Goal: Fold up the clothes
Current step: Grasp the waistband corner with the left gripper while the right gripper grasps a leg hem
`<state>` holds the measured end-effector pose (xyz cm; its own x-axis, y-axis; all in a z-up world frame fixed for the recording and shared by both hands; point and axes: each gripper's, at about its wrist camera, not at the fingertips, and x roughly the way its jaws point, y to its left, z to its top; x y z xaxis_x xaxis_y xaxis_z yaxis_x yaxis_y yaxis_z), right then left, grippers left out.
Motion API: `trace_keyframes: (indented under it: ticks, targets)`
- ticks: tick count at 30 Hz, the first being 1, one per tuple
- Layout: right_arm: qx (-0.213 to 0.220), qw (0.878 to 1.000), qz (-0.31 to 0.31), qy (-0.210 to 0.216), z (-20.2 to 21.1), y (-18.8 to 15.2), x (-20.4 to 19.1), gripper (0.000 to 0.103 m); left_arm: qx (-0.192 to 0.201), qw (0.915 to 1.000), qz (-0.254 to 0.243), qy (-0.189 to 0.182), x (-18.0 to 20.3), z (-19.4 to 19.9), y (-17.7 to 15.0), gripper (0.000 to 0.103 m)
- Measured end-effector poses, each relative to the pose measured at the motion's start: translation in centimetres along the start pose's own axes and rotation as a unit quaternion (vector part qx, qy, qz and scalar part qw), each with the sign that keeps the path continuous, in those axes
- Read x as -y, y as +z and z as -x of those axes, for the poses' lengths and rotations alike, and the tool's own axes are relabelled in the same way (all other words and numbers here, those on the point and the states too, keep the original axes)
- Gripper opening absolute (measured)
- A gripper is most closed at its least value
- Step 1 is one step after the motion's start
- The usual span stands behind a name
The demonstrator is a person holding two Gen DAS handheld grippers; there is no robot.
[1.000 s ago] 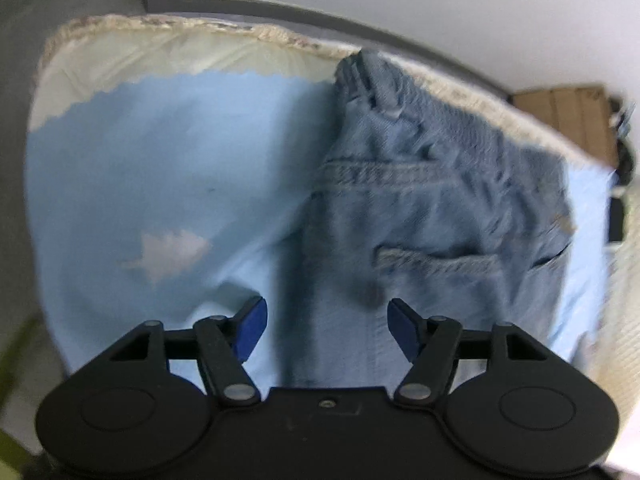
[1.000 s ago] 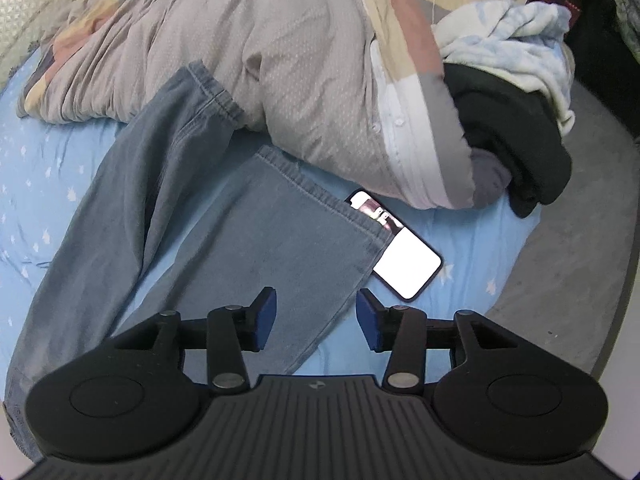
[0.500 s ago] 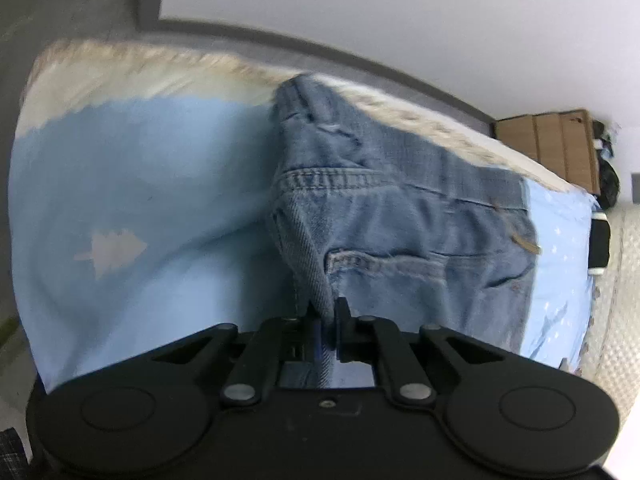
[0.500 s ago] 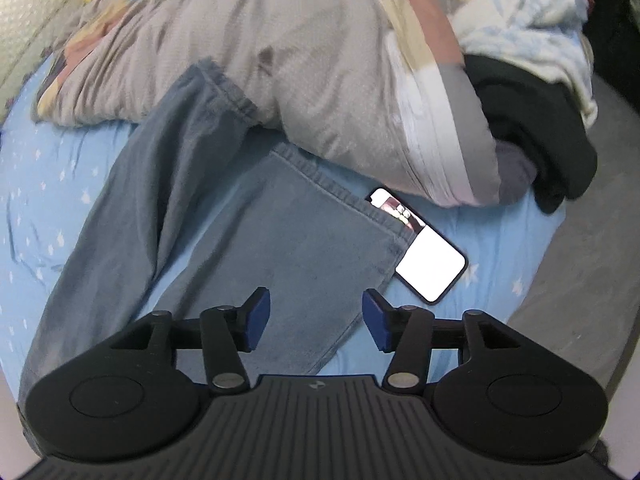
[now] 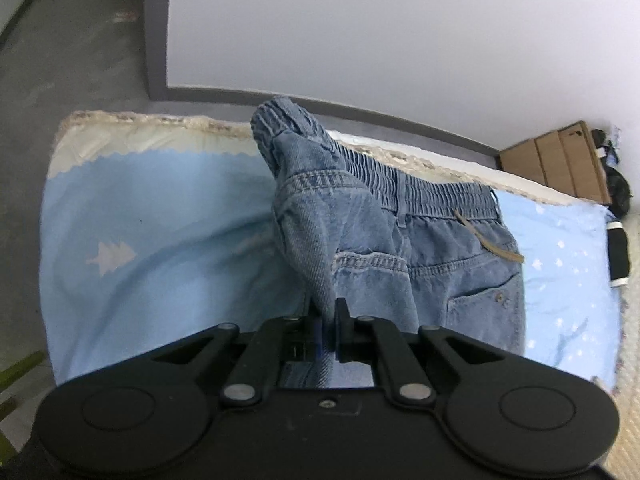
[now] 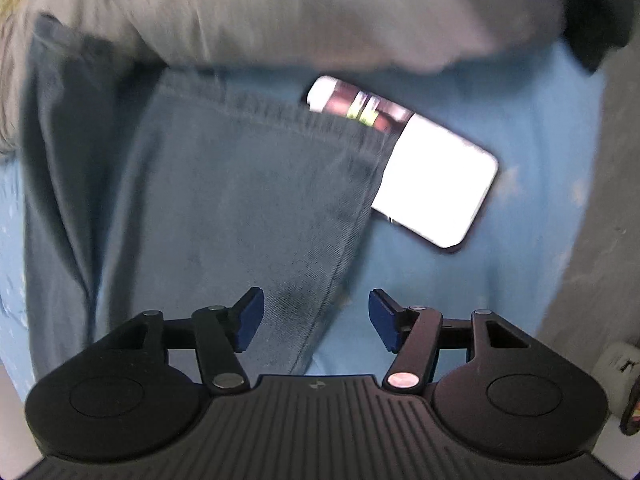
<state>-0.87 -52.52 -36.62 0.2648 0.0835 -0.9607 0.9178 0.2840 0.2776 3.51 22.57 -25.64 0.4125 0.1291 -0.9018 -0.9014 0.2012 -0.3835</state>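
In the left wrist view we see our left gripper with its fingers pressed together on a raised fold of the blue denim jeans. The pinched fabric rises in a ridge from the near centre toward the far elastic waistband, which is lifted at its left corner. The rest of the jeans lies flat to the right, on a light blue bed sheet printed with small white trees and stars. A white wall stands beyond the bed, and a brown cardboard box sits at the far right.

In the right wrist view, which is blurred, our right gripper hovers with its fingers wide apart and holding nothing, just above the right edge of a jeans leg. The leg runs from near to far, its hem at the far end. To the right, a phone with a bright white screen lies on the sheet, its left part tucked under the hem. A grey quilt is bunched along the far side.
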Motion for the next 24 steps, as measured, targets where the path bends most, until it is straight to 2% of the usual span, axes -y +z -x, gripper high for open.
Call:
trace_keyframes:
  ticks: [2, 6, 8, 9, 10, 12, 18, 24]
  targets:
    - [-0.008, 1.0, -0.001, 0.005, -1.7, 0.0, -0.6, 0.061, 0.01, 0.9999, -0.003, 0.009, 0.4, 0.3, -0.4, 0.004]
    - [0.015, 0.999, -0.031, -0.004, -2.3, 0.0, -1.0, 0.063, 0.024, 0.9994, -0.017, 0.019, 1.9, 0.4, -0.8, 0.004]
    - [0.034, 0.998, -0.056, -0.007, -1.8, -0.1, -0.9, 0.039, 0.028, 0.9992, -0.025, 0.017, 2.6, 0.7, -0.8, 0.004]
    - [0.04, 0.997, -0.061, -0.009, -1.5, -0.1, -1.0, 0.011, 0.029, 0.999, -0.031, 0.014, 3.1, 0.8, -0.8, 0.004]
    - [0.044, 0.997, -0.066, -0.007, -0.9, 0.0, -1.1, 0.007, 0.029, 0.9988, -0.037, 0.011, 3.5, 1.0, -0.8, 0.004]
    - [0.06, 0.996, -0.068, -0.004, 0.8, 0.0, -1.9, 0.005, 0.03, 0.9985, -0.045, -0.001, 4.4, 1.2, -0.4, 0.004]
    - [0.124, 0.99, -0.064, 0.03, 8.3, 0.6, -7.7, 0.004, 0.022, 0.9982, -0.019, -0.052, 7.9, 2.8, 1.5, 0.003]
    - [0.17, 0.978, -0.091, 0.08, 11.8, 2.9, -15.4, 0.004, 0.001, 0.9947, -0.034, -0.097, 15.6, 0.9, 3.2, 0.003]
